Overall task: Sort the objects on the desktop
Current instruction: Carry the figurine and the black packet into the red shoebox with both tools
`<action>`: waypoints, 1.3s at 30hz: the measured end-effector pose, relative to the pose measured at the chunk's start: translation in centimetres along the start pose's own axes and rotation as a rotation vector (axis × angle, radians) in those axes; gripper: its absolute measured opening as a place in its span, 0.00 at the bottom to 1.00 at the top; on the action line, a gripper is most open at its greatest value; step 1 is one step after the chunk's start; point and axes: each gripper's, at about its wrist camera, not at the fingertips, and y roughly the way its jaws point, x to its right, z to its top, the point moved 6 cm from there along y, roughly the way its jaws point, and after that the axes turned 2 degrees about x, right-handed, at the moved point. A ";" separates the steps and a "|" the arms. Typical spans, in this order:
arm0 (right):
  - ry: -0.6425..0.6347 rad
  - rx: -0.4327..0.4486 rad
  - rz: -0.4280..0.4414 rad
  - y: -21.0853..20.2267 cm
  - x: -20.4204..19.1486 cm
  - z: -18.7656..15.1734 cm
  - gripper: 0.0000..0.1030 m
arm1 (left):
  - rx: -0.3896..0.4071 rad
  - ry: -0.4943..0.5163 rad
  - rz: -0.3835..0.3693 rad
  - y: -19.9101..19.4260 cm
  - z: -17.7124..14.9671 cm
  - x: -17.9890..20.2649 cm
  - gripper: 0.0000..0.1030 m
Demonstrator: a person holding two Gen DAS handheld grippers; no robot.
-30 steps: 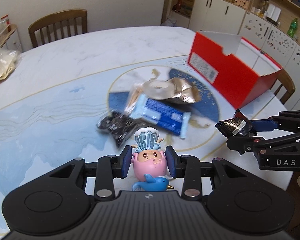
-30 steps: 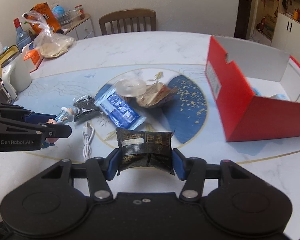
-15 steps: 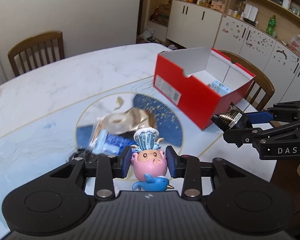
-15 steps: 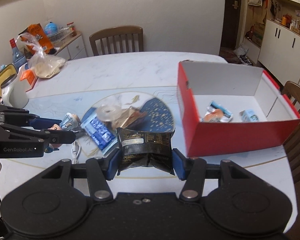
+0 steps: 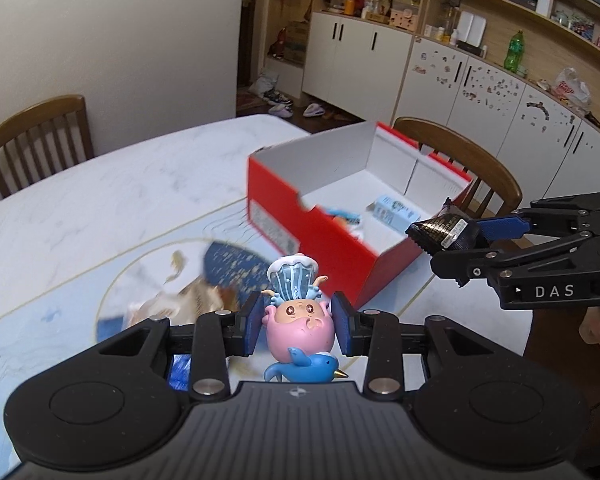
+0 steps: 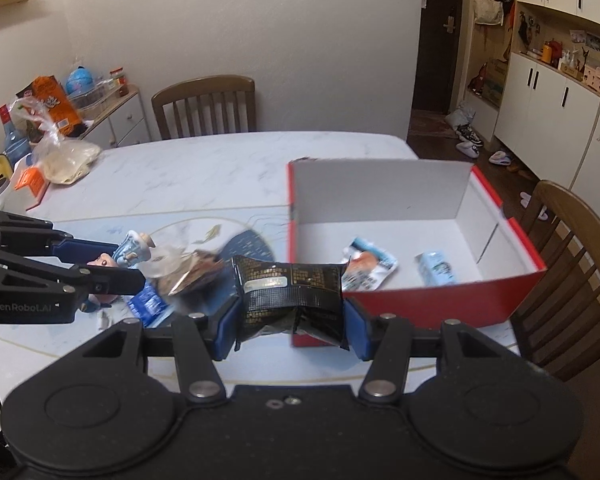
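Landmark: red box [image 6: 420,304] on the marble table [image 6: 204,168], open top, white inside; all places given from it.

Left gripper [image 5: 298,326]: blue pads pinch a pink figurine [image 5: 300,328] at its round body, one pad on each side; figurine upright, pale blue shell crown on top, blue bird at its base; held above the table, on the near side of the box, short of its front corner. From the right wrist view the same gripper [image 6: 140,276] sits well left of the box with the figurine's head poking out past the fingers.

Right gripper [image 6: 290,320]: pads clamp a black packet [image 6: 292,300] from both sides, packet crumpled in the middle; it hangs in front of the box's near left corner, overlapping the red wall in that view. In the left wrist view this gripper [image 5: 440,240] reaches in from the right, packet tip level with the box's near rim.

Inside the box: a white-and-orange pouch [image 6: 366,266] toward the left, a small pale blue carton [image 6: 436,268] to its right, both lying flat on the floor of the box, apart from each other.

Left of the box, on the table's blue round pattern: a blurred heap of wrappers [image 6: 188,276], brown foil and a blue pack among them; detail too smeared to sort.

A wooden chair [image 6: 572,264] stands just beside the box's right end; a second chair [image 6: 204,106] beyond the table's far edge.
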 end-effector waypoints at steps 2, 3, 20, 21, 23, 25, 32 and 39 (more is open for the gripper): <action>-0.006 0.003 -0.004 0.1 1.1 0.3 0.52 | 0.006 0.009 -0.003 0.6 0.9 0.8 0.34; -0.006 0.005 -0.006 0.2 1.7 0.5 0.52 | 0.009 0.013 -0.005 0.9 1.3 1.2 0.34; -0.036 0.013 0.000 2.8 9.2 2.8 0.52 | 0.030 0.058 0.001 7.9 8.0 5.7 0.34; -0.036 0.011 0.002 3.1 9.4 2.8 0.52 | 0.026 0.055 0.001 8.5 8.3 5.7 0.34; -0.039 0.005 0.005 3.7 9.8 2.8 0.52 | 0.021 0.060 -0.005 9.5 8.8 5.8 0.34; -0.036 -0.002 0.009 4.4 10.2 2.7 0.52 | 0.017 0.068 -0.004 10.6 9.1 6.0 0.34; -0.038 -0.033 0.024 7.2 11.2 2.5 0.52 | -0.022 0.090 0.004 14.6 9.9 6.1 0.34; -0.036 -0.074 0.036 9.6 11.9 2.2 0.52 | -0.080 0.093 0.003 18.2 10.2 6.1 0.34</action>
